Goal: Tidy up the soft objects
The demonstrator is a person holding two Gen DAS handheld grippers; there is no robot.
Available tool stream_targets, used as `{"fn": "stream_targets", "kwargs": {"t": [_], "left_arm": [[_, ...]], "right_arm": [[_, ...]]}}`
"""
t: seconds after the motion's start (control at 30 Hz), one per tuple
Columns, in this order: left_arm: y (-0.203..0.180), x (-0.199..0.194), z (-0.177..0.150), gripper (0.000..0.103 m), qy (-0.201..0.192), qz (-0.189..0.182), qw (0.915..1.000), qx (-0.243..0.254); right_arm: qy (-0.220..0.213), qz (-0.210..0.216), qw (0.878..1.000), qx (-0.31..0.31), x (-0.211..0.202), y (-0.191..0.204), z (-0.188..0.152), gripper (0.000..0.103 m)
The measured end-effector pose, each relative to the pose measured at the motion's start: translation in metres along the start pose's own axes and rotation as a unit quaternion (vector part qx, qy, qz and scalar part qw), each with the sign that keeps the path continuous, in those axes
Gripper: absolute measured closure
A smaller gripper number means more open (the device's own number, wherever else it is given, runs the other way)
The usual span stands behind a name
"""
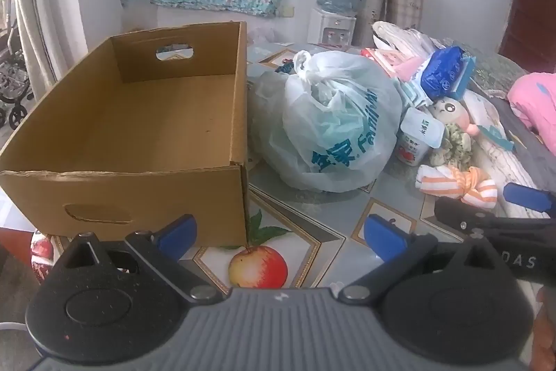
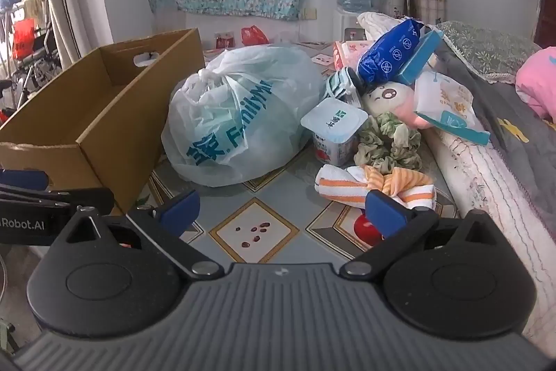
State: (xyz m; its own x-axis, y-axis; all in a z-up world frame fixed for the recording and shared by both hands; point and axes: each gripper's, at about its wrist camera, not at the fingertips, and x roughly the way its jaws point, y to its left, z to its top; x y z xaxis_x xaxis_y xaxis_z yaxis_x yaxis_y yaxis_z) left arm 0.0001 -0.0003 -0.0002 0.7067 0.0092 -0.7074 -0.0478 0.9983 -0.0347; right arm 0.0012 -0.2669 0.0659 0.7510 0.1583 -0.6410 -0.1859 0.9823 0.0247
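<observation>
An empty cardboard box [image 1: 139,127] stands on the left of the table; it also shows in the right wrist view [image 2: 104,113]. A tied plastic bag [image 1: 330,124] [image 2: 236,117] lies beside it. Further right lie an orange-striped towel [image 1: 458,185] [image 2: 375,185], a green scrunchie [image 2: 389,141], a plush doll [image 1: 451,110] [image 2: 389,96] and a blue packet [image 2: 389,51]. My left gripper [image 1: 281,237] is open and empty in front of the box's corner. My right gripper [image 2: 283,212] is open and empty, just short of the towel.
A yoghurt cup [image 2: 335,131] stands between bag and scrunchie. A rolled quilt [image 2: 486,183] and pink bedding [image 2: 537,82] line the right side. The patterned tablecloth [image 2: 253,232] is under both grippers. A water dispenser [image 1: 335,6] stands at the back.
</observation>
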Motion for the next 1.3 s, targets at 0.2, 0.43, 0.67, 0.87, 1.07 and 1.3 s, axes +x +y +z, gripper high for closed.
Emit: {"fn": "stream_targets", "kwargs": {"t": [0.2,0.43,0.67,0.87,1.07,1.3], "left_arm": [[0.001,0.0,-0.001,0.0,0.003,-0.003,1.0,-0.003],[-0.004,0.007,-0.002,0.0,0.006,-0.007,1.0,-0.004],[-0.011,0.005,-0.001,0.0,0.006,-0.01,0.9999,0.001],[-0.008,0.003,0.0,0.0,0.006,-0.021,0.9997,0.007],[-0.007,0.003,0.0,0.0,0.007,-0.023,0.9997,0.008],[-0.007,0.003,0.001,0.0,0.007,-0.023,0.9997,0.009]], "right_arm": [[-0.011,-0.003,1.0,0.012,0.0,-0.001,0.002,0.001],[0.002,-0.014,1.0,-0.007,-0.001,-0.004,0.003,0.001],[0.004,-0.019,1.0,-0.008,-0.003,-0.004,0.004,0.001],[0.008,-0.024,1.0,-0.007,-0.002,-0.004,0.002,0.001],[0.008,-0.025,1.0,-0.011,-0.001,-0.004,0.003,0.001],[0.01,-0.024,1.0,-0.013,-0.001,-0.002,0.003,0.001]]}}
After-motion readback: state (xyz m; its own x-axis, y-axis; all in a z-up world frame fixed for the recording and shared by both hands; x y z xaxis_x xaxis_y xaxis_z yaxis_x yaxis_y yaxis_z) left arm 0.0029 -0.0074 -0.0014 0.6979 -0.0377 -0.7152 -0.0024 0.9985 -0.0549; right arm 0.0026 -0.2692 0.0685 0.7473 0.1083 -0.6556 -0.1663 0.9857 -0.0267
